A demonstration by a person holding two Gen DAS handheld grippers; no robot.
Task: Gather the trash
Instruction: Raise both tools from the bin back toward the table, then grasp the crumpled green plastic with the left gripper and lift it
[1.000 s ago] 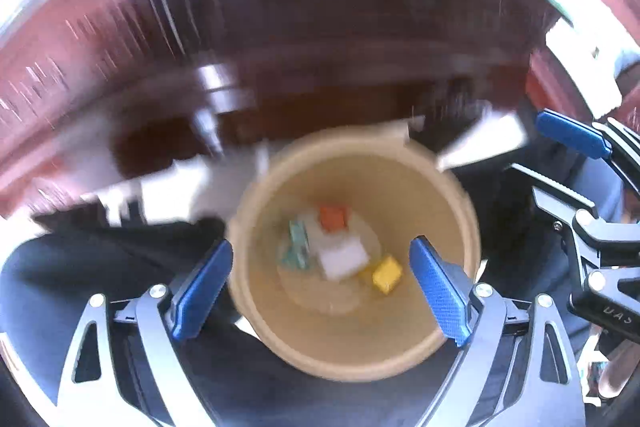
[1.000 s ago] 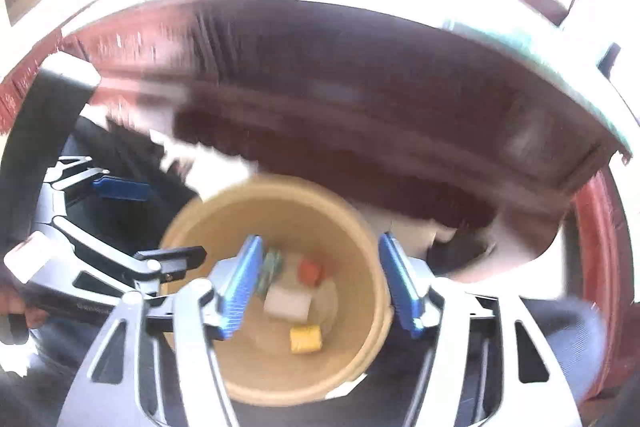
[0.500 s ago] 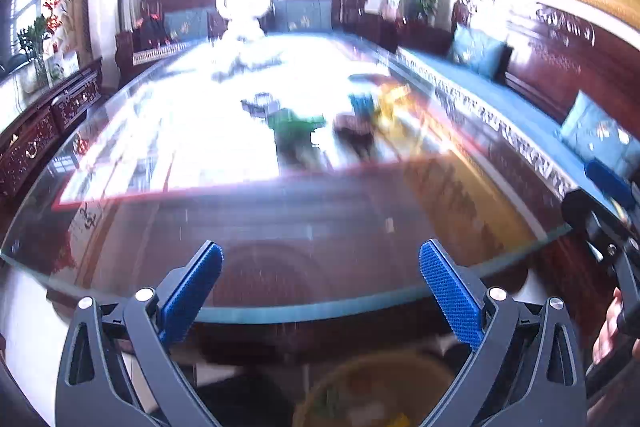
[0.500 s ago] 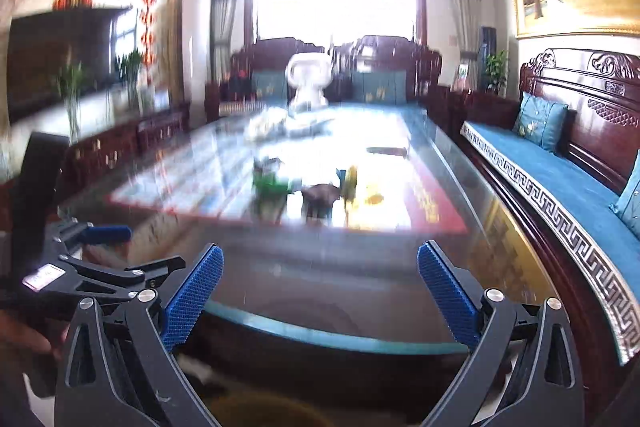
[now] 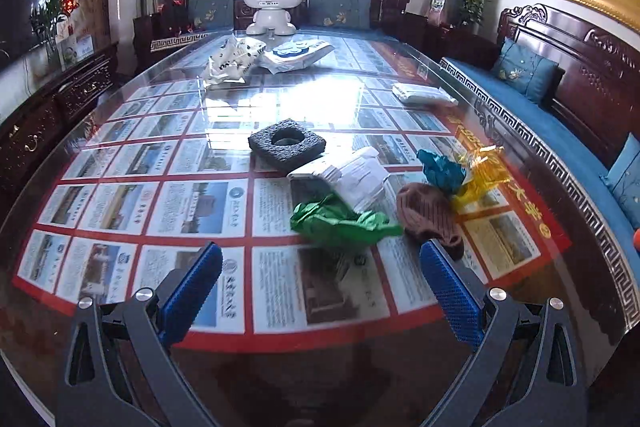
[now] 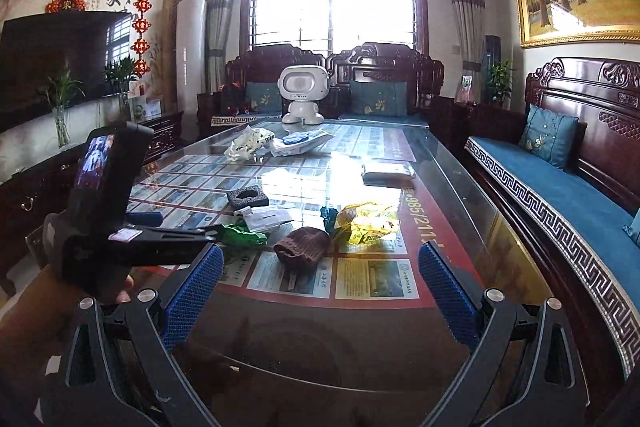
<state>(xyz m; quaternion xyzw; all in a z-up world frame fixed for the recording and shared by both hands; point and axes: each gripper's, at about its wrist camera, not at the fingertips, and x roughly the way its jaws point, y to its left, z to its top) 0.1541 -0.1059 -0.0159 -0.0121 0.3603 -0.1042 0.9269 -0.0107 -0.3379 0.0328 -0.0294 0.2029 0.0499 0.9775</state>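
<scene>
Glossy glass tabletop (image 5: 320,99); knitted brown hat (image 5: 430,213)

Crumpled green plastic wrapper (image 5: 340,223) on glass-topped wooden table (image 5: 120,155), brown knitted hat (image 5: 430,215) touching at its 3 o'clock, black foam block (image 5: 286,143) at 11 o'clock, white toy robot (image 5: 272,1) at the far end

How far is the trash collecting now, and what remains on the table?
Nothing is in hand: left gripper and right gripper are both open and empty. Left on the glass table: green wrapper, yellow wrapper, black foam block, crumpled paper.
</scene>
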